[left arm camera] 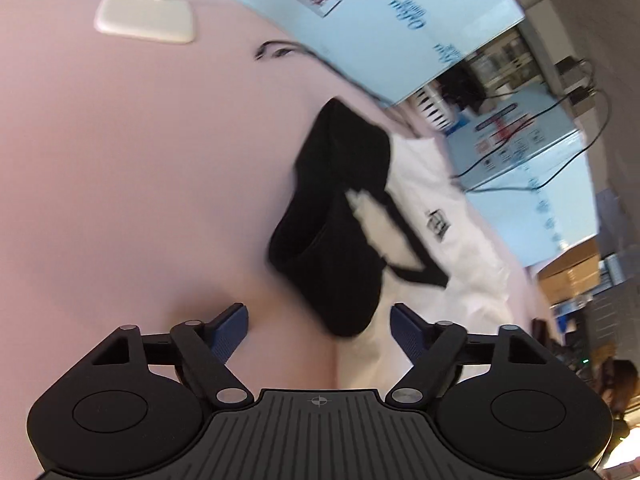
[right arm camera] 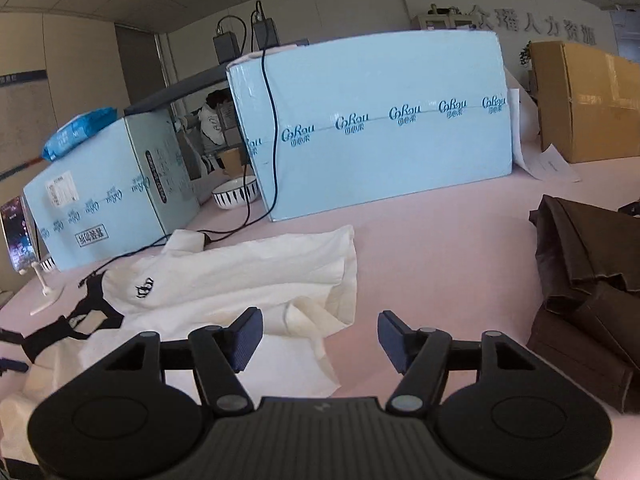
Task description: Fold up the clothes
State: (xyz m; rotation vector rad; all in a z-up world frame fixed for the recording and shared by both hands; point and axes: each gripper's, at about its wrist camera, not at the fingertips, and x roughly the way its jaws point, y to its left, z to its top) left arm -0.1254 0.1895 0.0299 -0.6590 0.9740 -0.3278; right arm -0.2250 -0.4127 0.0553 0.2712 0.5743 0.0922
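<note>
Both grippers fill the bottom of their views with jaws spread and nothing between them: the left gripper [left arm camera: 319, 330] hangs over a black garment [left arm camera: 332, 216], the right gripper [right arm camera: 320, 338] over the rumpled edge of a white shirt [right arm camera: 240, 276].

The folding looks barely begun, or between pieces. The white shirt lies loose and creased, its hem bunched, with the black garment partly over it. That dark piece is blurred in the left view, so its shape is hard to read. A brown garment [right arm camera: 588, 280] sits in a heap off to the right, well apart from the others. None shows a tidy, finished fold.

Everything rests on a pale pink table [right arm camera: 432, 240]. Light blue cartons [right arm camera: 380, 120] stand along its far side, cables trailing down, with a striped bowl [right arm camera: 235, 194] between them, a cardboard box [right arm camera: 580, 96] at the right, and a small white stand [left arm camera: 146, 16]. It looks like an office.
</note>
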